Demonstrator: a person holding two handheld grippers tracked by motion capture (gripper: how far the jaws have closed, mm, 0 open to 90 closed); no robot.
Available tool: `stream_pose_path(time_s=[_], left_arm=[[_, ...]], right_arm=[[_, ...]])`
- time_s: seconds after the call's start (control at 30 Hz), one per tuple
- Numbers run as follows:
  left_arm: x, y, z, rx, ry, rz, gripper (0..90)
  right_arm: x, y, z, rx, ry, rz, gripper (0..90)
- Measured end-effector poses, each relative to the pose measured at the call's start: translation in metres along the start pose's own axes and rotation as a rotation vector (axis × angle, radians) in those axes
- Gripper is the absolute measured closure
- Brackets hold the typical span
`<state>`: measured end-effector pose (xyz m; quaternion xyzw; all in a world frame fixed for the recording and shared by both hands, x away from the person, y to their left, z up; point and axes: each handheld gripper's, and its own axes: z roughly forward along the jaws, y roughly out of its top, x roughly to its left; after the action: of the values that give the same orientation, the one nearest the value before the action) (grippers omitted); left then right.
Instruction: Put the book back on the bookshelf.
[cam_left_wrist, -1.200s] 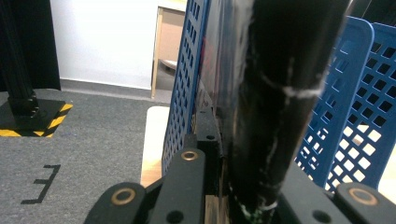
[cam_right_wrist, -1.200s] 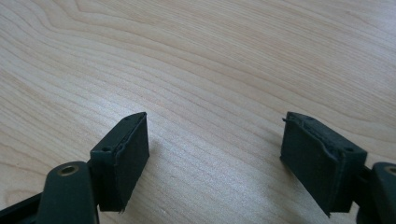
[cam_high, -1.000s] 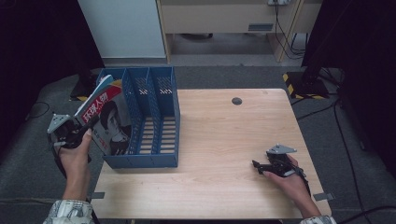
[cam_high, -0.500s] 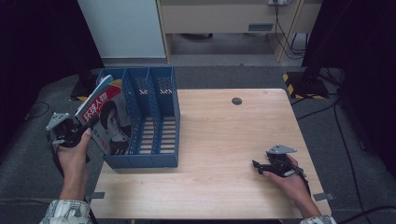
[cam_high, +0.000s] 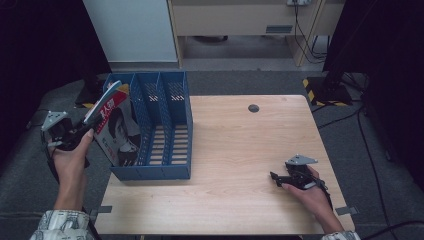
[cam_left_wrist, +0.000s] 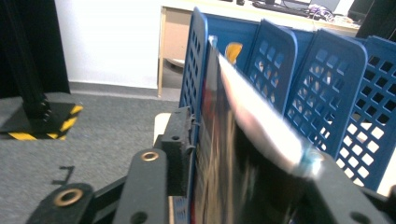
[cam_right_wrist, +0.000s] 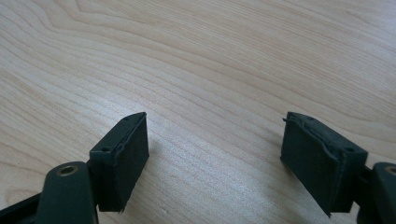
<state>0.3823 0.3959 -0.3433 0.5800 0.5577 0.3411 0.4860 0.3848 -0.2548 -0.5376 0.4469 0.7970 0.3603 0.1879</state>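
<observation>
A blue file organizer (cam_high: 172, 127) with three slots stands on the left part of the wooden table (cam_high: 240, 145). A magazine (cam_high: 117, 132) with a face on its cover stands in the leftmost slot and leans left over the wall. My left gripper (cam_high: 86, 129) is at the magazine's upper left edge. Its jaws have just been opening, and the blurred magazine (cam_left_wrist: 243, 154) still sits loosely between them, beside the organizer's (cam_left_wrist: 327, 84) walls. My right gripper (cam_high: 276, 178) rests low on the table at the right, open, with bare wood between its pads (cam_right_wrist: 123, 154).
A small dark round hole (cam_high: 253, 108) marks the table's far side. Behind the table stand a white cabinet (cam_high: 132, 30) and a beige desk (cam_high: 235, 20). Grey carpet lies to the left of the table, with a black-and-yellow foot (cam_left_wrist: 42, 123) on it.
The left gripper has risen a little and its jaws have spread apart around the magazine's edge. The magazine stays leaning in the leftmost slot. The right gripper has kept still.
</observation>
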Motion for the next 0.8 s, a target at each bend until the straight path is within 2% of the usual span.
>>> stream_pose_path(time_s=[0.1,0.2,0.4,0.6,0.7,0.8], left_arm=[[-0.003,0.013,0.000,0.013,0.008,0.032,55.7],[-0.004,0.021,0.003,0.029,0.008,0.034,54.6],[-0.005,0.031,0.015,0.103,0.017,0.049,56.0],[-0.004,0.029,0.025,0.176,0.002,0.029,69.1],[-0.003,0.028,0.026,0.177,-0.011,0.021,82.3],[-0.003,0.029,0.026,0.174,-0.010,0.010,86.1]], right_arm=[[0.000,0.000,0.000,0.000,0.000,0.000,23.2],[0.000,0.000,0.000,0.000,0.001,0.000,23.2],[-0.001,0.000,0.000,-0.001,0.002,-0.001,23.1],[-0.001,0.000,0.000,-0.003,0.004,0.001,23.1],[-0.001,0.000,0.000,-0.002,0.004,0.002,23.0],[-0.001,0.000,0.000,-0.003,0.005,0.001,23.1]])
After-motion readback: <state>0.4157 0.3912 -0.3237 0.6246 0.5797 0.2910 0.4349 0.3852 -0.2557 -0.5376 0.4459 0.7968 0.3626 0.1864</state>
